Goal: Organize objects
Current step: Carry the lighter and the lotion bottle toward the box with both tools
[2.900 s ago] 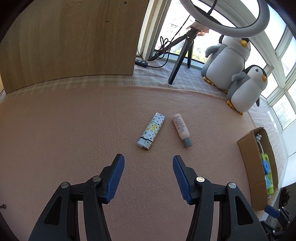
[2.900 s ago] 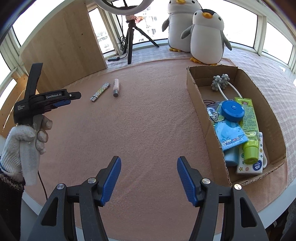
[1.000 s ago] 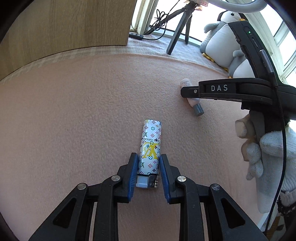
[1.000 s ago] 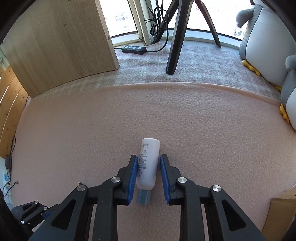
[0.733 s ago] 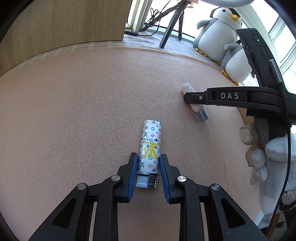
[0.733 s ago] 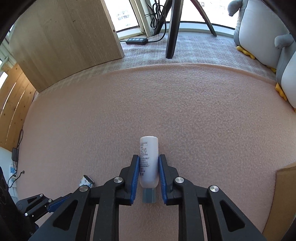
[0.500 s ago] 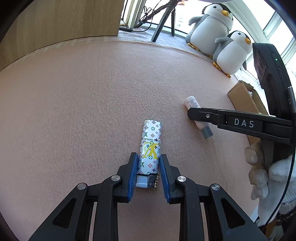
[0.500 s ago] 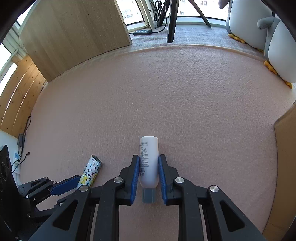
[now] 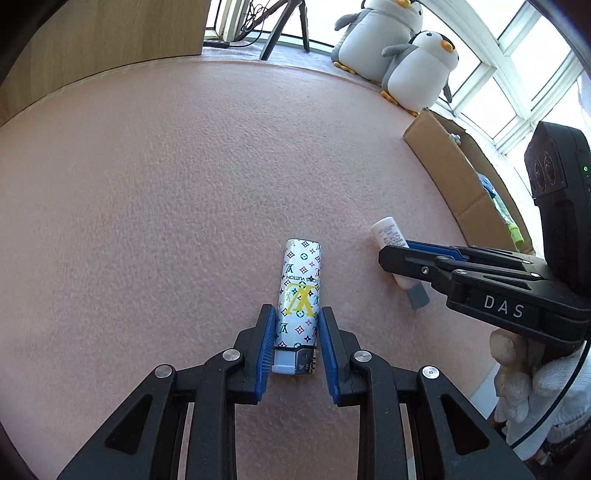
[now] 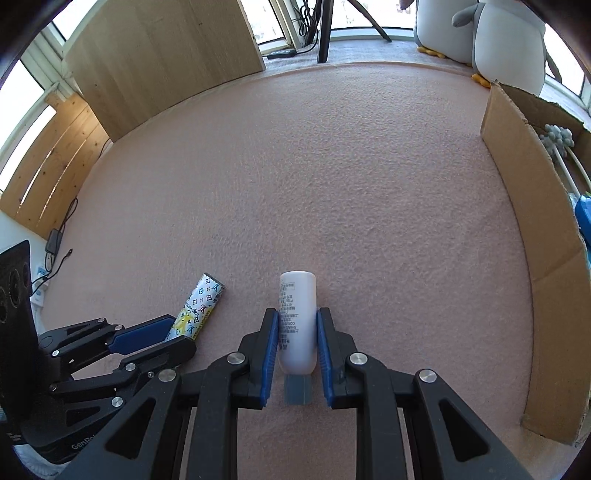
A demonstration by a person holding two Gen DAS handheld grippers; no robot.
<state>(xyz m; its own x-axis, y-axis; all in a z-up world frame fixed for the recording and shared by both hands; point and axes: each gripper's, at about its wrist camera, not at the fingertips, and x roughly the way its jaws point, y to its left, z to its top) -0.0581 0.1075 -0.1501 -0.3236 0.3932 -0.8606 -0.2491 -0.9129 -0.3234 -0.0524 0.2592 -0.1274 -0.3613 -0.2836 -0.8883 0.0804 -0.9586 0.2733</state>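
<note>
over the pink felt mat [image 9: 155, 177], left gripper [image 9: 297, 334] clamps the patterned white lighter [image 9: 300, 291], right gripper [image 10: 295, 345] clamps the small white bottle [image 10: 297, 321]; transport step, next likely both swinging right into the cardboard box [image 10: 532, 229].

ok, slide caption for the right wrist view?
Right gripper shut on bottle, cardboard box to its right.

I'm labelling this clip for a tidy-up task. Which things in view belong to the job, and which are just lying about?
Job:
- patterned lighter, clamped in the left gripper
- small white bottle, clamped in the right gripper
- cardboard box, already holding items

Lying about:
- two plush penguins
- tripod
- wooden board
</note>
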